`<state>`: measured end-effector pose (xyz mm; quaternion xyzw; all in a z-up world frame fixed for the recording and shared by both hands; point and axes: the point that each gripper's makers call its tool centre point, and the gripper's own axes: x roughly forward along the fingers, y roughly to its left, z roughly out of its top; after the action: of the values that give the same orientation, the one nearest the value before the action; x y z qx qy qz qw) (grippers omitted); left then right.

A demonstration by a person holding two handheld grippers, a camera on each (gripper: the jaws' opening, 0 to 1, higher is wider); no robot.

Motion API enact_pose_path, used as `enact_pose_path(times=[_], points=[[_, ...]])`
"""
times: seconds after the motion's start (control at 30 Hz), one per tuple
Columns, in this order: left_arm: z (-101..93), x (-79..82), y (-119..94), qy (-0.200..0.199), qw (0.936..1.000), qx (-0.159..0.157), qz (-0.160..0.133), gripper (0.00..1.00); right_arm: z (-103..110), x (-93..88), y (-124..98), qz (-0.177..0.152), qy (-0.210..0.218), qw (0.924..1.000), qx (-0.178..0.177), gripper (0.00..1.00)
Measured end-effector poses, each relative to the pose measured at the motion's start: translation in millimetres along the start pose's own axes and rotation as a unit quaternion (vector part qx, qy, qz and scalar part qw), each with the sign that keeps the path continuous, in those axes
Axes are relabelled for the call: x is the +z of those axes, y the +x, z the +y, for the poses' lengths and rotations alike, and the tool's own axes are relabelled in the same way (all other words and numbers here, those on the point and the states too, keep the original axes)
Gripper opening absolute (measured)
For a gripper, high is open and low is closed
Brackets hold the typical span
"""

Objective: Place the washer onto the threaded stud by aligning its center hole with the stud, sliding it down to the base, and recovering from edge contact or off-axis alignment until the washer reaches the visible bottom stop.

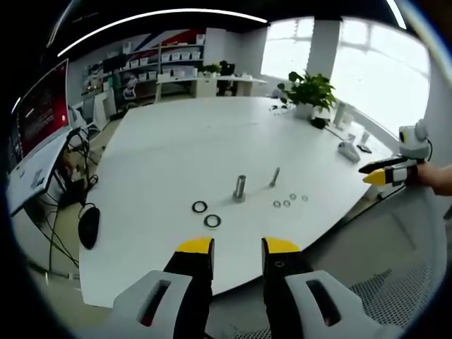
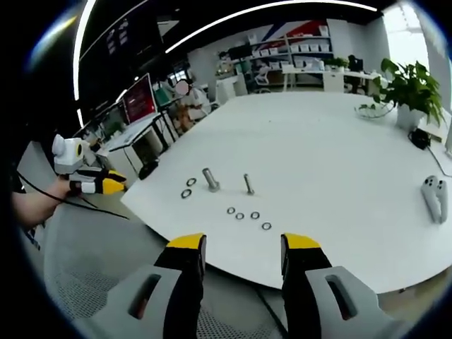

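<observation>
Washers sit loose on the white table [image 1: 176,148] in the left gripper view: two big dark rings [image 1: 199,207] left of the thick stud [image 1: 240,188], and a scatter of small washers [image 1: 286,203] to its right, none of them on a stud. A thin stud [image 1: 275,176] stands upright just beyond. The left gripper [image 1: 238,246] hangs off the near table edge, yellow-tipped jaws apart with nothing between them. Over on the right, the right gripper [image 1: 374,174] comes in held by a hand [image 1: 438,178], level and well away from the parts; its jaws look nearly together from here, hard to say. A potted plant [image 1: 308,92] stands at the far side.

Right gripper view now: the right gripper [image 2: 244,244] hovers before the table edge, jaws wide, empty. Small washers line up near that edge, both studs upright behind them, the large rings to their left. The left gripper [image 2: 106,185] pokes in at left, held level.
</observation>
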<state>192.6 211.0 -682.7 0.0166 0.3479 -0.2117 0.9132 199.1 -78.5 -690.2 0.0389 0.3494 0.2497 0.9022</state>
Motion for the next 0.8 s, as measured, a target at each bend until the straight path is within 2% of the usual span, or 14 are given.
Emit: enact_pose_path(times=[0.8], points=[[-0.1, -0.3, -0.1, 0.002, 1.0000, 0.002, 0.003, 0.25, 1.4, -1.8, 0.7, 0.005, -0.003, 1.0000, 0.004, 0.44]])
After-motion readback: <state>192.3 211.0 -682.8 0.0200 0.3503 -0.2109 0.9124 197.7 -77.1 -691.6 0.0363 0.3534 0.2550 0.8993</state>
